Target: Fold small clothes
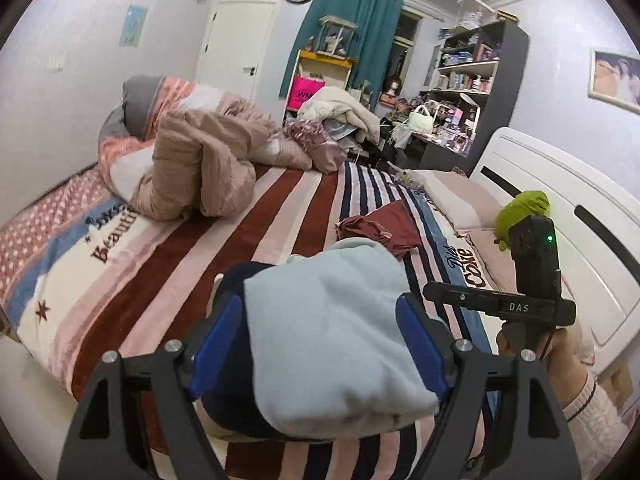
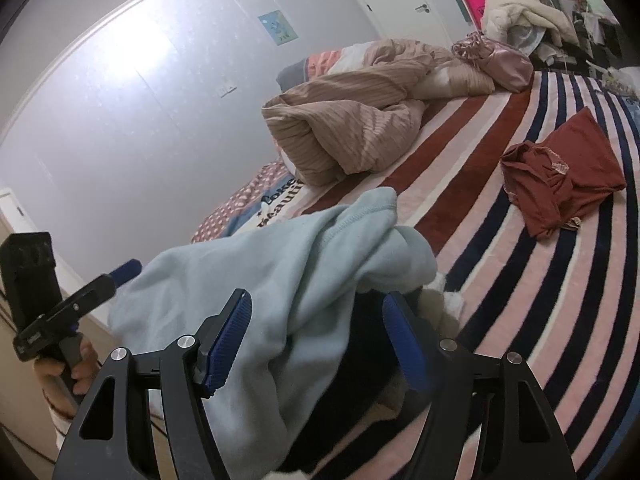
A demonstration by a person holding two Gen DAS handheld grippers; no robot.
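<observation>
A light blue fleece garment (image 1: 340, 332) with a dark navy part (image 1: 230, 284) lies bunched on the striped bed. My left gripper (image 1: 320, 312) has its blue pads wide apart on either side of the bundle, with cloth filling the gap. My right gripper (image 2: 316, 312) also stands wide, with the light blue garment (image 2: 280, 280) draped over and between its fingers. Each gripper shows in the other's view: the right one (image 1: 532, 280) at right, the left one (image 2: 60, 312) at left. A dark red garment (image 1: 380, 228) (image 2: 560, 184) lies crumpled farther up the bed.
A tan ribbed quilt (image 1: 200, 168) is heaped at the far side of the bed, with a pink satin bundle (image 1: 316, 140) beside it. A white headboard (image 1: 560, 200), pillows and a green plush toy (image 1: 520, 208) are at right. Cluttered shelves (image 1: 468, 80) stand behind.
</observation>
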